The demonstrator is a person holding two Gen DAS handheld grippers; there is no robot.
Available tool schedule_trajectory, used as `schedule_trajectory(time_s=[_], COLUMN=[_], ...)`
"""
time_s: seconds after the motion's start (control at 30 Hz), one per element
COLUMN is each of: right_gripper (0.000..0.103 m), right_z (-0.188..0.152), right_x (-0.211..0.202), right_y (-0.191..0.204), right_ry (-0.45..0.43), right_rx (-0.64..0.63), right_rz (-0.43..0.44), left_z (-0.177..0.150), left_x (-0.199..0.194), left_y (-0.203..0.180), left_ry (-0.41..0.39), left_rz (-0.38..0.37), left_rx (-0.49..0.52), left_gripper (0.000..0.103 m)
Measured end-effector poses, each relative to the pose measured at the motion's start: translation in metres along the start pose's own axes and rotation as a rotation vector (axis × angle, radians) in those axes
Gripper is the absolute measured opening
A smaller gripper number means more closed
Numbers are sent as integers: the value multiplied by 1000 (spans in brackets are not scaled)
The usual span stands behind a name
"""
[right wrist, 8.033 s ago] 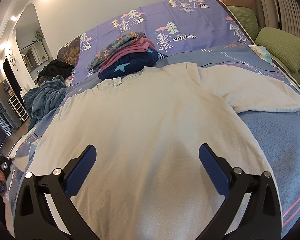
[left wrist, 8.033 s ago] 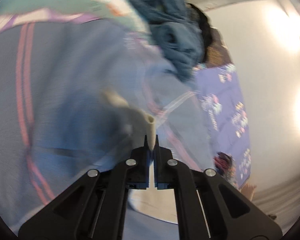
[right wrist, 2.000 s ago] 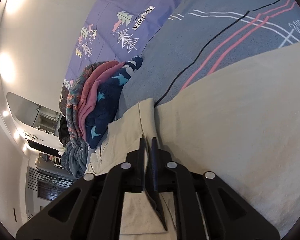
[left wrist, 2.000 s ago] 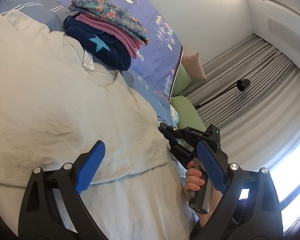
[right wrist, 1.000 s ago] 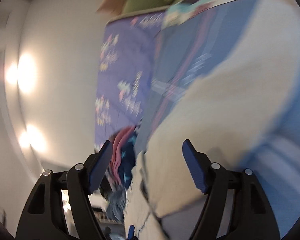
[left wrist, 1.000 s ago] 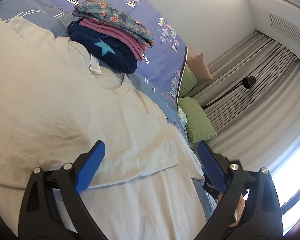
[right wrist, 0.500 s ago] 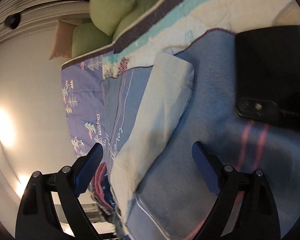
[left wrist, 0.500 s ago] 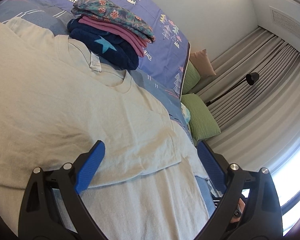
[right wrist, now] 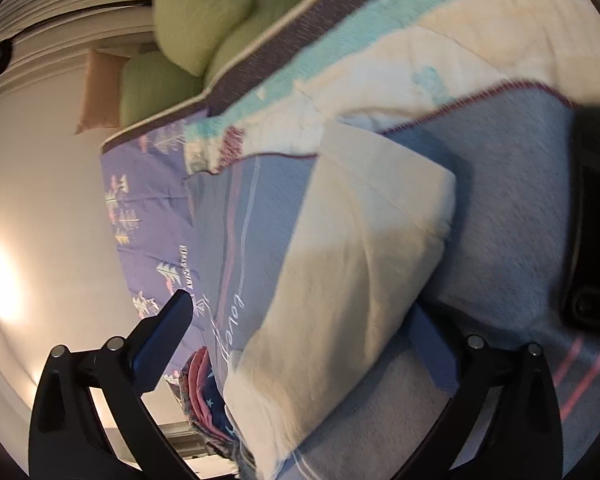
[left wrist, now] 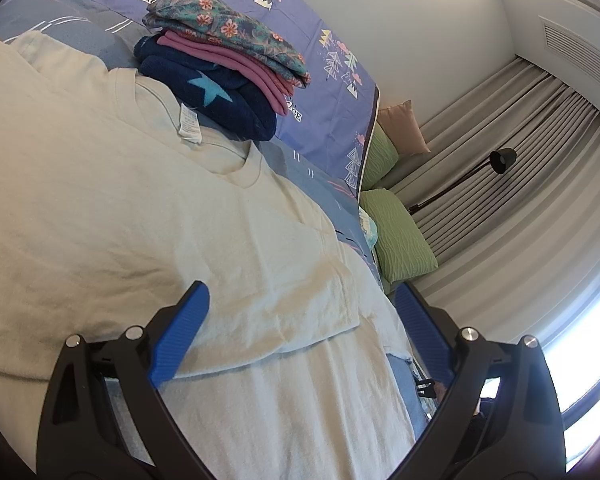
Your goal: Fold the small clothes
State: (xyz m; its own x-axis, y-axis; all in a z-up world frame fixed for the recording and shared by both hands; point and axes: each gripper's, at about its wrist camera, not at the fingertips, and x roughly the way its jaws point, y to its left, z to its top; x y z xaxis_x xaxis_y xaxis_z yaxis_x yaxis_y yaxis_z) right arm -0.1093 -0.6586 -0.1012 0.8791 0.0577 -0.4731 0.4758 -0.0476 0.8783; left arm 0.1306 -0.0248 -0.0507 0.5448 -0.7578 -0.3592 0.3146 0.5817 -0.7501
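Black phone (right wrist: 592,220), right view only

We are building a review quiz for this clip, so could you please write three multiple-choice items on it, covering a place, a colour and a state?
1. Where is the stack of folded clothes?
A. just beyond the T-shirt's collar
B. on the green pillows
C. on the floor

2. What colour is the T-shirt?
A. navy
B. cream
C. pink

3. How is the left claw?
A. shut on a sleeve
B. shut, empty
C. open, empty

Answers:
1 A: the stack sits on the bed past the neckline.
2 B: pale cream cloth.
3 C: blue pads spread wide, gripping nothing.
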Motion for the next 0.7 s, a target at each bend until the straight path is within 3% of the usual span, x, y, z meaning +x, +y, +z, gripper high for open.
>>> schedule_trajectory(time_s=[0.13,0.4,0.5,0.57,0.63,0.7], right_gripper=[101,96,79,57,41,35], right_z=[-1,-8,-7,-5,-3,-1], right_x=[-3,-4,-7,-9,-14,-15], right_y=[-5,-4,-8,-18,-28,-32], right_ry=[-40,-32,-62,-85,-112,-135], right_rx=[-31,-78,-66,-30,22,47], right_rz=[34,23,1,-8,-1,7], left_z=[0,0,0,0,0,0], left_x=[0,1,1,1,1,1], left_y=[0,0,-1,-1,-1,-1], left_ry=[-3,0,-2,-2,-1,-2], left_rz=[-6,-4,-6,-5,-4,-5], left_rx=[-5,-2,-4,-4,-3,-4], left_gripper=[96,96,96,96,96,96])
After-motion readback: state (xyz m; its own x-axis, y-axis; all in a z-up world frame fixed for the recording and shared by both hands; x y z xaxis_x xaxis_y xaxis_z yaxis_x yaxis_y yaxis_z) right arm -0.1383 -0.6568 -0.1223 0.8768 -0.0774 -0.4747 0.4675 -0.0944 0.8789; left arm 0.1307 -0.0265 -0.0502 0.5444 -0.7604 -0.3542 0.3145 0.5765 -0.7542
